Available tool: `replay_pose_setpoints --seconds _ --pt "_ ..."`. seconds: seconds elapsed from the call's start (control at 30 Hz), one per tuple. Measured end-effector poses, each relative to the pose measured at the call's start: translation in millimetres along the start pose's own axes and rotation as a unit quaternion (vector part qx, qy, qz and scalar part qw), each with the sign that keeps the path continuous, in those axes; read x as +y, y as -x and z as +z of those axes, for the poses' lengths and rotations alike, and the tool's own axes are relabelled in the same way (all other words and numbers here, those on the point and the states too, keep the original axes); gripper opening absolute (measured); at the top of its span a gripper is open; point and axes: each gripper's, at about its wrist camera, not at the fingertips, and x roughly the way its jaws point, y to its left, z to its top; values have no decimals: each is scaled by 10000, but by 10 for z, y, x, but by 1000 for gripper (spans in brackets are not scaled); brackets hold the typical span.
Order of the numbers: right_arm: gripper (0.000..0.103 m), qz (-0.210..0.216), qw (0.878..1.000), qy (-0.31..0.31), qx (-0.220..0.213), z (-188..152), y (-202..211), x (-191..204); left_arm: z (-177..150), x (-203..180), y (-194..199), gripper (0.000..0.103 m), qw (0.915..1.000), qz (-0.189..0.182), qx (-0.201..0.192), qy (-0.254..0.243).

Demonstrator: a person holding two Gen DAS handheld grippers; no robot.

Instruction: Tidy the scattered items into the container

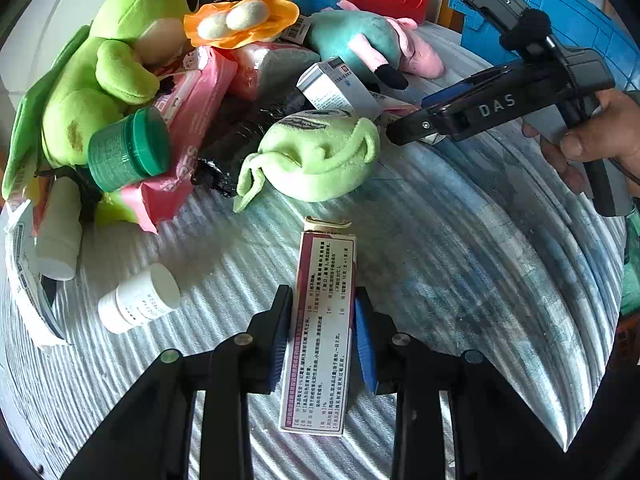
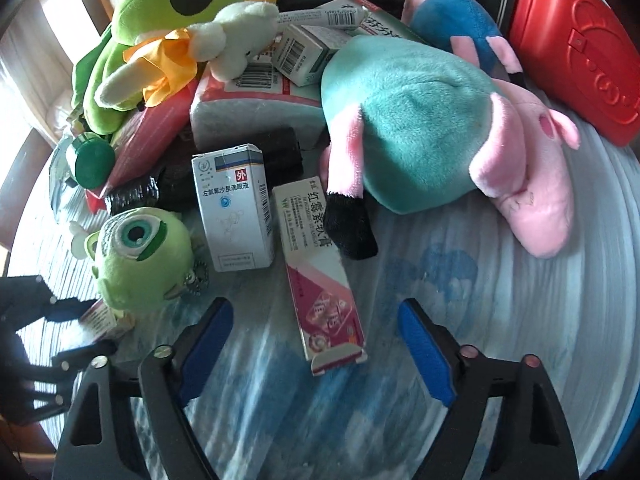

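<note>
Starting out: left gripper (image 1: 323, 330) jaws clamp a medicine box (image 1: 322, 332); right gripper (image 2: 316, 354) jaws stand wide around a pink box (image 2: 320, 268); beyond it, the toy pile (image 2: 400, 120) remains untidied.

We see the left gripper (image 1: 323, 334) as matte black w/ two angular linkage arms per side, round metal pivot screws at the joints, and ribbed blue pads (image 1: 365, 344) on the finger insides. The right gripper (image 2: 316, 354) has the same build: black arms, smooth blue pads (image 2: 428, 356), silver and reddish screw heads. From the left wrist cam we see the right unit's body: black frame marked "DAS" in pale letters, grey pistol-style handle, thin black cable, fuzzy black mic-like ball, and a dark top device w/ a small green light. A bare hand (image 1: 592, 140) shows; no sleeve seen.
</note>
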Motion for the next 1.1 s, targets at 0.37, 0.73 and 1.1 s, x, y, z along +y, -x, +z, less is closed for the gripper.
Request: replay_pose_setpoints --seconds 0.37,0.73,1.1 --pt "29 -240 9987 446 -102 -24 -17 35 -127 7 48 30 9992 78 -37 390" --pt "28 -181 9993 329 -7 -255 219 -117 -129 -11 219 30 9979 197 -71 611" --pt "28 13 10000 73 19 -499 585 -216 -144 -166 554 30 9959 439 -163 771"
